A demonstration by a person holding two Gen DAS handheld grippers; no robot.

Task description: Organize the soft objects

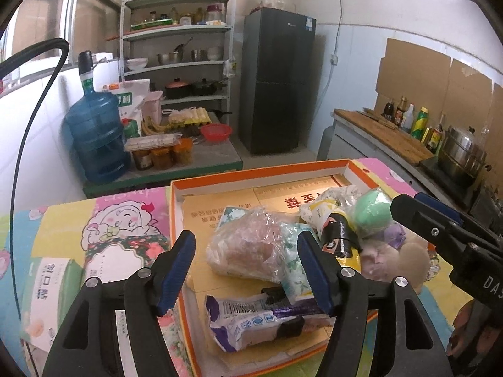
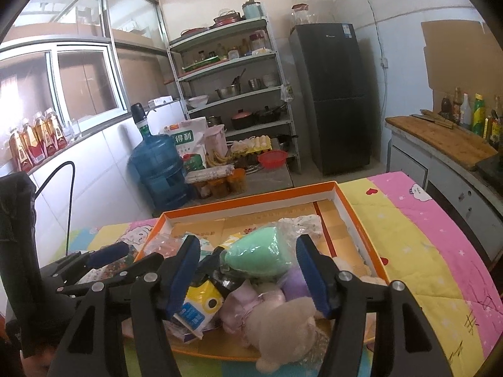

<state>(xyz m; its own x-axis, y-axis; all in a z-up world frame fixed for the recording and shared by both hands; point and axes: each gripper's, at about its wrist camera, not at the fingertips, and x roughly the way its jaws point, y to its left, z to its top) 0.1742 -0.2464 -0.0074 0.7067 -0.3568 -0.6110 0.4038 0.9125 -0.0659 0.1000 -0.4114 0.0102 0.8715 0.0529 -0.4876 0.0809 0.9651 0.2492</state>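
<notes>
My left gripper (image 1: 246,270) and right gripper (image 2: 248,278), jaws parted and empty, hover lower-centre over the orange-rimmed cardboard tray (image 1: 267,174) of soft packets.

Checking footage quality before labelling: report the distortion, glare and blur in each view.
Left wrist view: strong fisheye bending, dark vignette corners, window blown out top right; left gripper and orange tray sharp. Right wrist view: same curvature, washed-out window at left, plush toy close to the lens and soft; green sponge fairly clear.

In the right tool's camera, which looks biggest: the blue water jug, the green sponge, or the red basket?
1. Blue water jug
2. Green sponge, though it sits much nearer the camera, so its true size is unsure
3. Red basket
</notes>
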